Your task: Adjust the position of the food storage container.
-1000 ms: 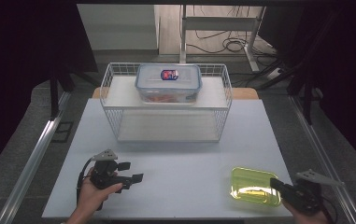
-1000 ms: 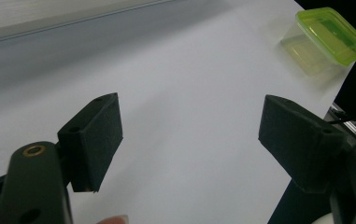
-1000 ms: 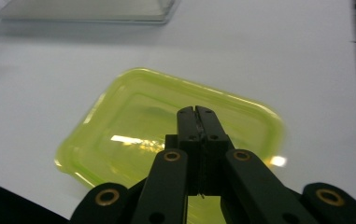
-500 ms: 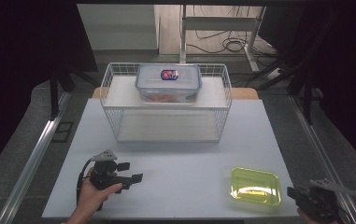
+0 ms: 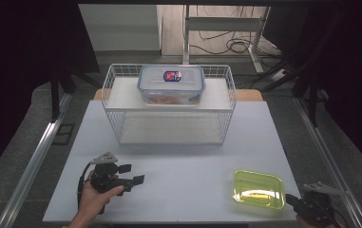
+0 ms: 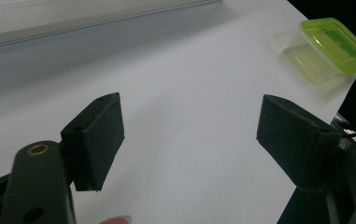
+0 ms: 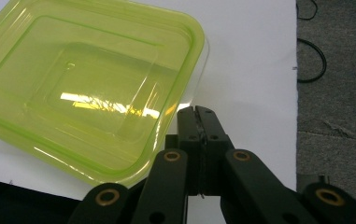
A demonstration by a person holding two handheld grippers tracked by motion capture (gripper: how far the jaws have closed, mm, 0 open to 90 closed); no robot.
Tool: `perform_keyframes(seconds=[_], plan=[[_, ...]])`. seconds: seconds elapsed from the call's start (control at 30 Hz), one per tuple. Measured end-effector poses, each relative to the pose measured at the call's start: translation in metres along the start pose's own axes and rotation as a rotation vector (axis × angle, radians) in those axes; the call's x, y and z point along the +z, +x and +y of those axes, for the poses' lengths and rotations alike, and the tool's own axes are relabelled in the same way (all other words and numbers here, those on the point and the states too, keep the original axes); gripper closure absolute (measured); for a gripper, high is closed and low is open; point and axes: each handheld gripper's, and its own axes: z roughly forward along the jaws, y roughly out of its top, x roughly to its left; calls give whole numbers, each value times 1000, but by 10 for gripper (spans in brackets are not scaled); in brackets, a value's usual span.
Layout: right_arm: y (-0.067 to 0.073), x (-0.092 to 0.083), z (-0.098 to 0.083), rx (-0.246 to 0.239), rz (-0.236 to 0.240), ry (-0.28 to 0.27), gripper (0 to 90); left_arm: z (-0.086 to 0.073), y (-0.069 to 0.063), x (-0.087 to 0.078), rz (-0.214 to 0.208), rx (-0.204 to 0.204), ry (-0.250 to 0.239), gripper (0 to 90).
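The bench (image 5: pixel 178 156) has a smooth, matt white top. On it, the wire basket (image 5: pixel 169 107) looks like thin white-coated metal mesh. The clear container (image 5: pixel 170 85) in it is see-through plastic with a glossy lid. The yellow-green container (image 7: pixel 87 88) is translucent plastic, glossy enough to catch bright glints. The fingers (image 6: pixel 96 135) of both grippers look like matt black plastic, with brass-coloured rivets at the joints.
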Motion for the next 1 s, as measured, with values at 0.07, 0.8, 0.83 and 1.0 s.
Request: perform_keyframes(seconds=[0.07, 0.8, 0.83, 1.0], plan=[[3, 2, 1, -8, -1, 1, 887, 0, 0, 1, 0, -1, 2, 225], [45, 22, 20, -108, 64, -6, 888, -1, 5, 2, 12, -14, 5, 224], [48, 24, 21, -111, 77, -9, 888, -1, 5, 2, 12, -16, 3, 224], [55, 29, 26, -123, 95, -8, 888, -1, 5, 2, 11, -15, 4, 224]])
